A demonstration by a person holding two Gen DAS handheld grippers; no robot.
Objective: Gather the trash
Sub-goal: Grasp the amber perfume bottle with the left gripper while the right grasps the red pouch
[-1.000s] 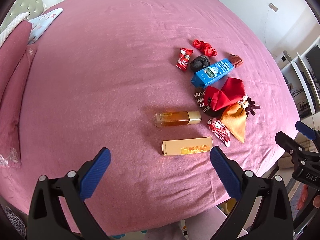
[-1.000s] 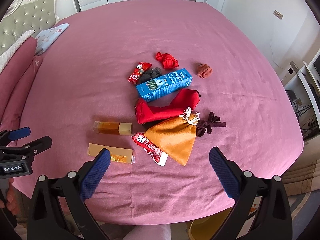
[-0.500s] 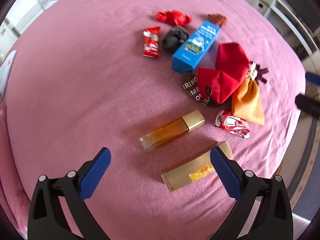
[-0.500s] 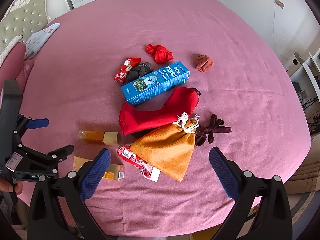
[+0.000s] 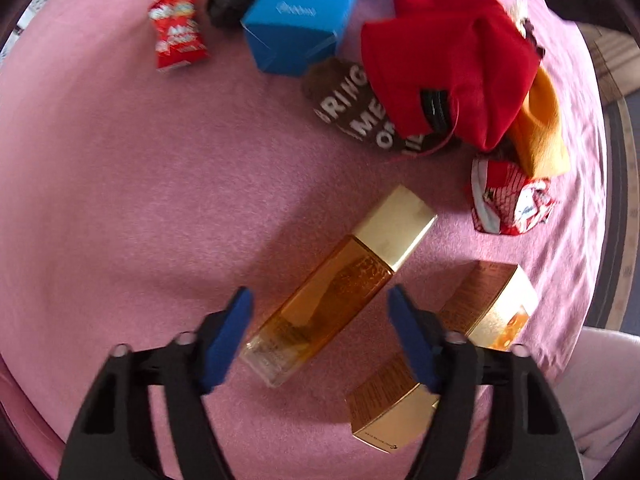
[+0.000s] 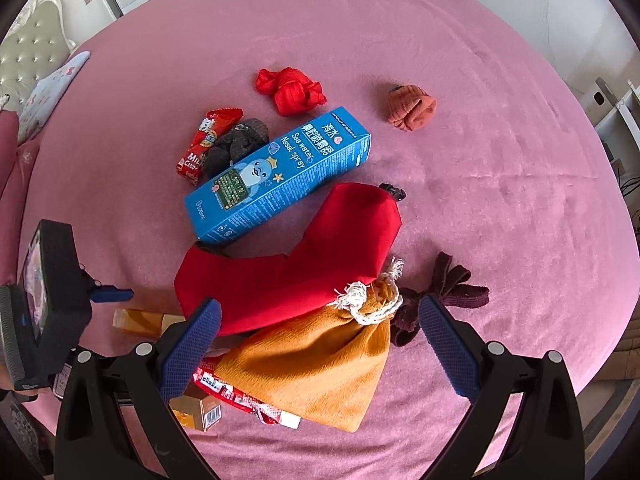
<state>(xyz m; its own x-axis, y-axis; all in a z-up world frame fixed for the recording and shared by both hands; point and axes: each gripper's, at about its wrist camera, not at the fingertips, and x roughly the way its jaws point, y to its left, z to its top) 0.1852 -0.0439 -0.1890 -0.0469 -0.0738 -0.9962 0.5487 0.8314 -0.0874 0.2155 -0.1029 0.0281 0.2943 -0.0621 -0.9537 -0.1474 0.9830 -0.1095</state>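
On the pink bed lies an amber bottle with a gold cap (image 5: 340,292). My left gripper (image 5: 320,336) is open, its blue pads on either side of the bottle's lower end, apart from it. A gold box (image 5: 440,356) lies just right of it, partly behind the right finger. A crumpled red wrapper (image 5: 508,204) lies farther right. My right gripper (image 6: 316,348) is open and empty above an orange drawstring pouch (image 6: 316,364) and a red pouch (image 6: 288,272). A red wrapper (image 6: 236,396) pokes out under the orange pouch. The bottle (image 6: 140,320) is partly hidden there.
A blue nasal spray box (image 6: 276,176), a red candy packet (image 6: 204,144), a dark sock (image 6: 236,148), a red sock (image 6: 292,88), an orange sock (image 6: 412,108) and a maroon sock (image 6: 440,292) lie on the bed. A brown lettered cloth (image 5: 360,112) sits under the red pouch. Pillows (image 6: 44,96) are far left.
My left gripper has dropped close to the bed, narrowed, and now straddles the amber bottle. My right gripper has moved forward and lower over the orange pouch.
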